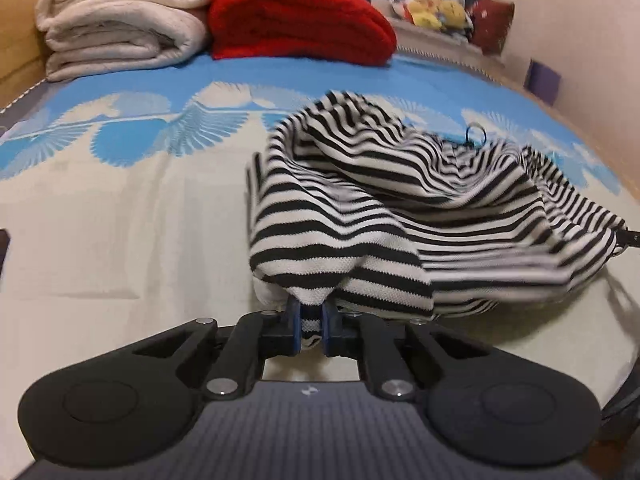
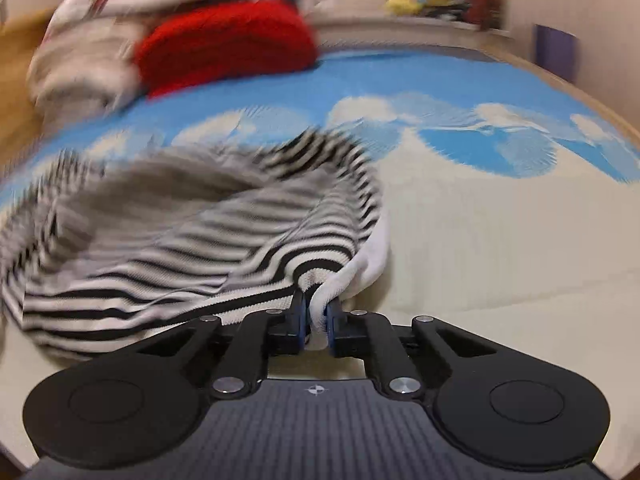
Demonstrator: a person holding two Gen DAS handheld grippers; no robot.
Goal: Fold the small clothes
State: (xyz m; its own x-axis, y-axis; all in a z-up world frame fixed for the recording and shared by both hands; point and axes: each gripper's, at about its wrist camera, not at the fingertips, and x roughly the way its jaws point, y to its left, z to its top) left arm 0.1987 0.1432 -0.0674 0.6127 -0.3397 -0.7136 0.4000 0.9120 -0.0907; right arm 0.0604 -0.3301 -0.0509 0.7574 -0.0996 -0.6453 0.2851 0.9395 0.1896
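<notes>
A: Start near. What is in the jaws, L and R?

B: The left gripper (image 1: 311, 322) has its jaws clamped on a bunched edge of the striped garment (image 1: 380, 208). The right gripper (image 2: 317, 320) also has its jaws pressed together on cloth: a striped edge plus a white hem of the same garment (image 2: 192, 240). So 2 grippers, both holding, 1 garment.

A: And where does the garment sit, rel. to the jaws?

B: In the left wrist view it rises straight ahead of the jaws and spreads to their right. In the right wrist view it goes ahead and to the left of the jaws. So it hangs between the two grippers. It looks lifted in part, but if the low part touches the bed (image 1: 120, 240) I cannot tell. The right view is very blurred.

A: Progress?

B: My judgement: early. The cloth is crumpled, with no flat panel and no clean fold line visible. Left to do, approx.: spread it on the bed, make the folds, put it aside.

A: Further away?

B: Far ahead of the left jaws, at the bed's back edge, there is 1 folded cream blanket (image 1: 120, 20) and, touching it on its right, 1 folded red blanket (image 1: 300, 24). Behind these there are yellow plush toys (image 1: 436, 10); the number is too small to count. I see no other small clothes.
</notes>
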